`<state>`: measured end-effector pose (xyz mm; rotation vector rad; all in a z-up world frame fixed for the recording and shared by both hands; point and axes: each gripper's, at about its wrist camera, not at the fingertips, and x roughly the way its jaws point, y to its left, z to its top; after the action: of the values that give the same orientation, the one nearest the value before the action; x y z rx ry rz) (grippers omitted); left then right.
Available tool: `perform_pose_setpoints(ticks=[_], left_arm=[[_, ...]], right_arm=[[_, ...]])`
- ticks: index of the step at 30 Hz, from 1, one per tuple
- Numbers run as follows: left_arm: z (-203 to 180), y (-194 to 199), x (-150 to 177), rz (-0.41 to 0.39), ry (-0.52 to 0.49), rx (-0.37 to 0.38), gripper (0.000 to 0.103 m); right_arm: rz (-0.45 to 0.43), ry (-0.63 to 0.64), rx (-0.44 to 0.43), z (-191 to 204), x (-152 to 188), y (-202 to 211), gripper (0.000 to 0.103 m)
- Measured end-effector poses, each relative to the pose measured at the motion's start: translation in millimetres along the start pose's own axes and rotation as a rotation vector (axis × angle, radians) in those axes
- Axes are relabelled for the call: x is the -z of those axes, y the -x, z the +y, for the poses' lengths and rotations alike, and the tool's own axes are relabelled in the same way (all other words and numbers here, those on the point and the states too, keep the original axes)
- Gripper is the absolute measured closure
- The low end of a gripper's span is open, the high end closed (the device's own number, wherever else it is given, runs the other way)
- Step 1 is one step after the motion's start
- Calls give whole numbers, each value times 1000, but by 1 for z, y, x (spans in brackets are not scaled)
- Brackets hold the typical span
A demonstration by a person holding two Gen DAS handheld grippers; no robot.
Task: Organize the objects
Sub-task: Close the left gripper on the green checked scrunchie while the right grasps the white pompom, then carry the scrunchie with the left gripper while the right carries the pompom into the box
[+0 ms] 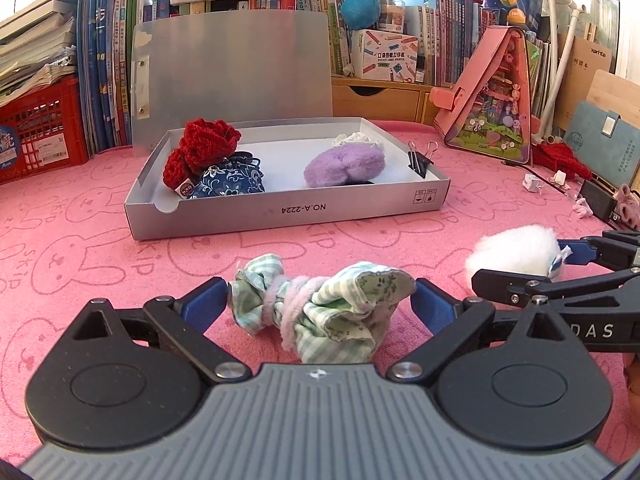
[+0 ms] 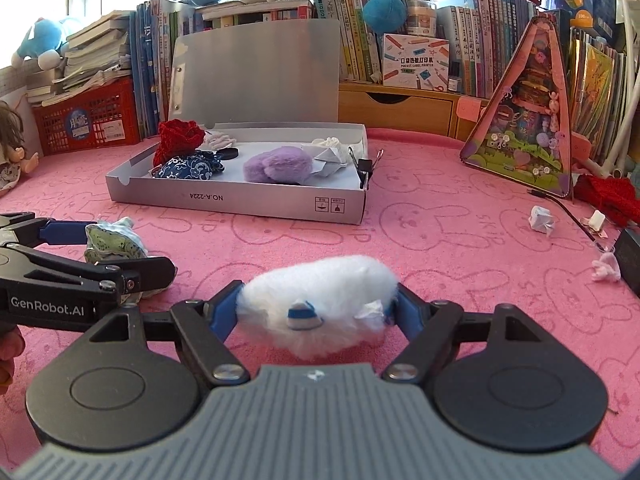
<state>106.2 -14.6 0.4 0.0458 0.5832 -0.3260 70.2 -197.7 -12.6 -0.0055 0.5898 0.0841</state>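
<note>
In front of the open silver box [image 1: 288, 212], the left tool [image 1: 320, 300] is bracketing a green gingham scrunchie [image 1: 320, 308], jaws wide, pads barely touching it. Beside it, the right tool [image 2: 318, 308] is straddling a white fluffy scrunchie [image 2: 320, 300], grip looking loose. Either soft piece risks slipping free on the lift to the box.

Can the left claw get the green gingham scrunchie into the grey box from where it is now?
Probably yes. The left claw already brackets the scrunchie, and only bare pink cloth lies between it and the grey box. The lid stands open, with free floor between the red knit and purple plush.
</note>
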Motion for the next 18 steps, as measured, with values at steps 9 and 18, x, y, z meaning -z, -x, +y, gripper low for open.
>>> perform_pose_setpoints(ticks=[9, 18], left_arm=[[8, -15, 2, 59, 69, -9, 3], [6, -16, 3, 66, 58, -19, 3]], right_arm=[[21, -27, 0, 1, 4, -13, 22], [61, -34, -2, 1, 4, -20, 24]])
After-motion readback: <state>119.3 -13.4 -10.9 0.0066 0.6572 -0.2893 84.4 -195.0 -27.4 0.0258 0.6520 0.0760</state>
